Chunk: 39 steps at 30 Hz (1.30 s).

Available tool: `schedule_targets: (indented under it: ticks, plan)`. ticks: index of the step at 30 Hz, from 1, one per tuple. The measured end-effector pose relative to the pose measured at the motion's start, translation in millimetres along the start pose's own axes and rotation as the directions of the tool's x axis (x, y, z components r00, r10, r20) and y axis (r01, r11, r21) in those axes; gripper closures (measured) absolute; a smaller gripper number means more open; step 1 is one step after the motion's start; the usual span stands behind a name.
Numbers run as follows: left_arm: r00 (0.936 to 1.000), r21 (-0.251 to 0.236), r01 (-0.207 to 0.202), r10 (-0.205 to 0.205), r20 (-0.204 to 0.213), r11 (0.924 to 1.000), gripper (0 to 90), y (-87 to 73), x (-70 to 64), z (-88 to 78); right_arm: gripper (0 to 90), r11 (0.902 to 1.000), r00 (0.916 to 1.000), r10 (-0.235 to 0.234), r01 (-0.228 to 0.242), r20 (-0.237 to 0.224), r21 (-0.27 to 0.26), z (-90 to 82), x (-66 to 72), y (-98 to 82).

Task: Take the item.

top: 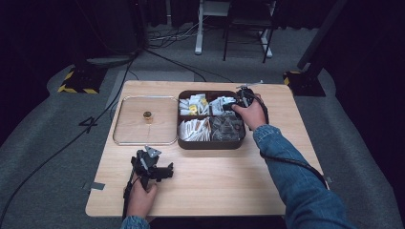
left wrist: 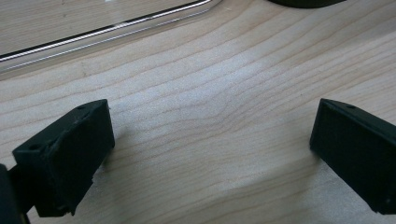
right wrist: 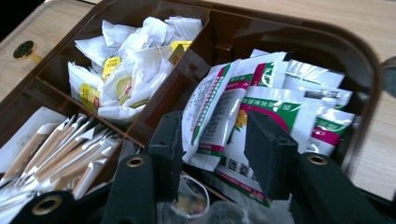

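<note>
Right gripper [right wrist: 212,154] is down in the brown divided box [top: 187,143], far-right compartment. Jaws part open, one on each side of the front white sachets [right wrist: 243,126]; the pads look to touch the packets but I can't tell if they're actually pinched. Sachets: white w/ green and magenta bands and a yellow flower print, small printed text, too blurred to read. Next compartment over: white tea bags [right wrist: 135,70] w/ yellow tags, tag print not legible. Near-left compartment: slim tan-and-white stick packets [right wrist: 65,154], no writing readable. Clear wrappers [top: 224,128] in the near-right section per high view.

Left gripper [left wrist: 212,154] sits low over bare wood table [left wrist: 210,84], jaws spread wide, nothing between them. The hand [top: 142,198] holds it near the table's front-left edge.

Clear tray [top: 119,138] w/ metal-look rim lies just left of the box, near touching; a small gold-topped object [top: 147,115] stands inside it. Tray rim passes the top of the left gripper view.

Room: broad open wood along the front, between left gripper and box. Narrow strip right of the box, where the denim sleeve [top: 286,167] crosses. Box sits close to the table's far edge.
</note>
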<state>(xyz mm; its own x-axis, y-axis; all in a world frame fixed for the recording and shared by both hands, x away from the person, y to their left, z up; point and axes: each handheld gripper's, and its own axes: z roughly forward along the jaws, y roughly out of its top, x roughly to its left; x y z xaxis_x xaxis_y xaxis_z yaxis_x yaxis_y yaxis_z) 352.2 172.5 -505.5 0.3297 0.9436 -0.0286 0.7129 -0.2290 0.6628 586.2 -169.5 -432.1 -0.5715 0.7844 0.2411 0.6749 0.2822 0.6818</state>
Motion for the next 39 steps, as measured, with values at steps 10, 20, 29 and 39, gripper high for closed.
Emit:
schedule_targets:
  ticks: [10, 20, 29, 39]
  plan:
    - [1.0000, -0.001, -0.001, 0.001, -0.001, 1.0000, 0.2, 0.0, 0.1, 0.0, 61.4, 0.9993, 0.9988, 0.032, -0.031, -0.037, 0.020, 17.9, 11.6, 3.7]
    - [1.0000, 0.000, 0.000, 0.000, 0.000, 1.0000, 0.2, 0.0, 0.0, 0.0, 69.8, 0.9973, 0.9984, 0.055, -0.054, -0.014, 0.049, 42.7, 23.0, 6.7]
    - [1.0000, -0.001, -0.002, 0.002, -0.002, 1.0000, 0.2, 0.0, 0.1, 0.0, 87.5, 0.9964, 0.9960, 0.085, -0.085, 0.027, 0.006, 39.3, 26.1, 8.3]
    - [1.0000, -0.002, -0.005, 0.005, -0.002, 1.0000, 0.2, 0.4, 0.4, 0.3, 88.7, 0.9956, 0.9961, 0.088, -0.087, 0.012, -0.036, 24.7, 24.8, 12.4]
